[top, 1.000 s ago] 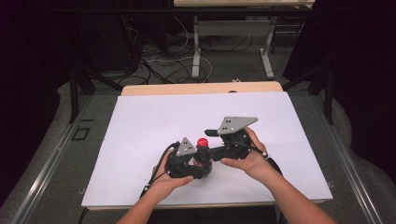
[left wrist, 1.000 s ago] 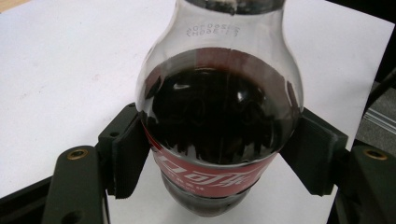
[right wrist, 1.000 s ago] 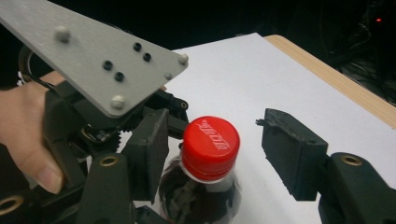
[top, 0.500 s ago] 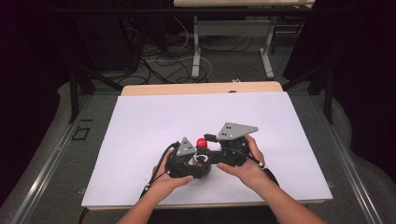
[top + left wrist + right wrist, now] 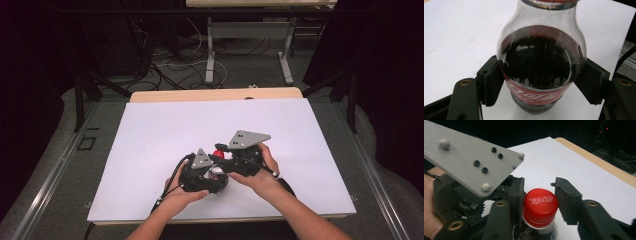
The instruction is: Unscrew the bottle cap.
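Item: cola bottle (image 5: 541,65), clear plastic, dark drink inside, red label band round its lower body. Stood near the front middle of the table (image 5: 150,130), on the white sheet (image 5: 165,125) that covered most of the top.

Left gripper (image 5: 541,85): clenched on the bottle's body at the label, one black pad pressed to each flank. Judged purpose: to brace the bottle so it would not spin or tip while the top was worked.

Right gripper (image 5: 539,203): brought in over the left one, its jaws having just been closing, the red cap (image 5: 539,206) between them. The left pad touched the cap's side and the right pad sat at its edge, so it was read as grasping the cap. Judged purpose: a grip for twisting the cap off.

Hands: the left hand (image 5: 187,192) and the right hand (image 5: 262,172) were close together, the two tools nearly interlocked.

Obstructions: the grey plate (image 5: 471,157) of the left gripper hung just beside the cap and crowded the right tool's swing; a wide twist could have struck it.

Surroundings: a bare wooden strip (image 5: 215,95) at the table's far edge; cables (image 5: 170,60) and metal table legs (image 5: 210,50) on the floor beyond, well apart from the work.
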### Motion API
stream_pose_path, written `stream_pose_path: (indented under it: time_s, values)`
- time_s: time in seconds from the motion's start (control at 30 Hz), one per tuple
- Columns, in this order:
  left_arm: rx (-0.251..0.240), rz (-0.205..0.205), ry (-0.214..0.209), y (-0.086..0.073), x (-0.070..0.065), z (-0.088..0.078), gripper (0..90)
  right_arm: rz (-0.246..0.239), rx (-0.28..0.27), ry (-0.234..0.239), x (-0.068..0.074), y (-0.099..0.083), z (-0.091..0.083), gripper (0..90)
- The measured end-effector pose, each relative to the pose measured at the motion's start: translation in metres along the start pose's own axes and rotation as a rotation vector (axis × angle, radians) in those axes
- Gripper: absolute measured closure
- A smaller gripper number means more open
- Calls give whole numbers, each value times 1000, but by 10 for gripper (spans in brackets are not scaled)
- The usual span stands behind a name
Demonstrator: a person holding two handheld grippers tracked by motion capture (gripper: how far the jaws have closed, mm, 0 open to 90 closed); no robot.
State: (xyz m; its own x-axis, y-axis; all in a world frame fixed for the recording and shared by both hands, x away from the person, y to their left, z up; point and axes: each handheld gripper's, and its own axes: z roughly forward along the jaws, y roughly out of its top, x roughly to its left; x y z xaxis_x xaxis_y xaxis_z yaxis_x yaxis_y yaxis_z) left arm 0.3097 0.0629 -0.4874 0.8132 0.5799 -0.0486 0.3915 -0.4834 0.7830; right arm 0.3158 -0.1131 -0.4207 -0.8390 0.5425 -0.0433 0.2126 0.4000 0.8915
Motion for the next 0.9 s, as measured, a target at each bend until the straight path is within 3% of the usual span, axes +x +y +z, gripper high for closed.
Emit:
stream_pose_path:
  time_s: [0.13, 0.3, 0.37, 0.4, 0.63, 0.77, 0.87, 0.9]
  values:
    - [2, 4, -5, 0, 0, 0, 300, -34, 9, 55, -6, 3, 1, 611]
    - [-9, 6, -16, 1, -1, 0, 300, -75, 65, 196, -22, 10, 1, 613]
    - [12, 10, -33, 1, -2, -1, 299, -97, 76, 254, -28, 12, 1, 614]
    - [-5, 11, -22, 0, -3, 1, 299, -111, 92, 280, -31, 13, 1, 614]
    - [19, 34, -59, 1, -5, 1, 299, -189, 111, 424, -44, 13, 2, 613]
    - [5, 31, -44, 0, -6, 3, 299, -191, 109, 430, -45, 12, 2, 608]
    - [14, 26, -51, 1, -3, 1, 299, -167, 96, 382, -41, 13, 1, 533]
    - [-2, 18, -34, 0, -3, 1, 299, -168, 101, 363, -39, 13, 0, 518]
